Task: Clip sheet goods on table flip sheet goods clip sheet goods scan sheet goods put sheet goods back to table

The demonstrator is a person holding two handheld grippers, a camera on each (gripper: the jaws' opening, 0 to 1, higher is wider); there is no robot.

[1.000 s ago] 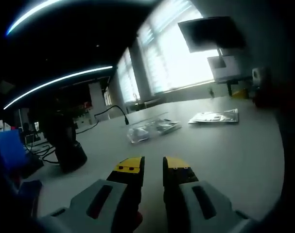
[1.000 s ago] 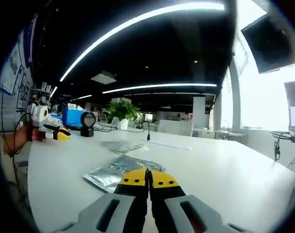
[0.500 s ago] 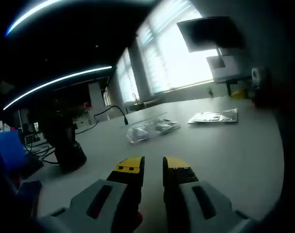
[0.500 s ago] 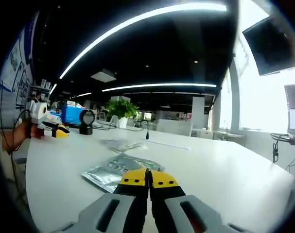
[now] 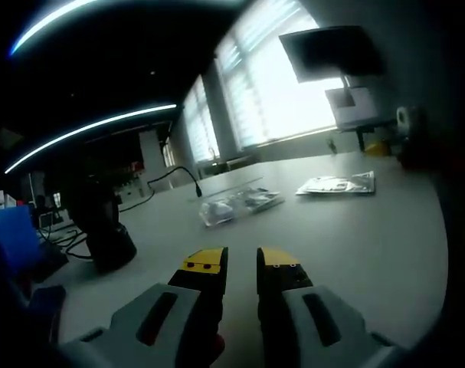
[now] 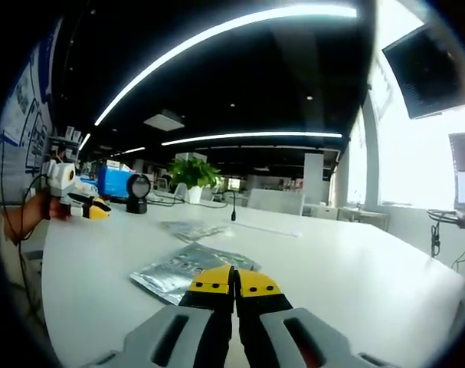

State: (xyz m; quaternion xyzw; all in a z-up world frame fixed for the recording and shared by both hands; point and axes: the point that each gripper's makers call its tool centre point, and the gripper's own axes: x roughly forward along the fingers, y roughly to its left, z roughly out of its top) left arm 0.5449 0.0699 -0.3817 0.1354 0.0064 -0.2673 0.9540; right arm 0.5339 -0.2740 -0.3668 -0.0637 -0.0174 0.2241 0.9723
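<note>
A silver sheet pack (image 6: 185,270) lies flat on the white table (image 6: 355,284), just beyond my right gripper (image 6: 234,282), whose yellow-tipped jaws are shut with nothing between them. A second pack (image 6: 194,228) lies further out. In the left gripper view, my left gripper (image 5: 241,262) hovers low over the table (image 5: 355,238), its jaws a narrow gap apart and empty. Ahead of it lie crinkled clear-and-silver packs (image 5: 236,204) and a flat silver pack (image 5: 338,184) to the right. A hand holds the left gripper (image 6: 83,205) at the table's far left in the right gripper view.
A black stand scanner (image 5: 102,230) sits left of the left gripper, with cables behind it; the same scanner (image 6: 137,193) stands at the table's far side in the right gripper view. A blue box (image 6: 112,182) and a plant (image 6: 192,175) stand behind. Bright windows (image 5: 293,92) line the wall.
</note>
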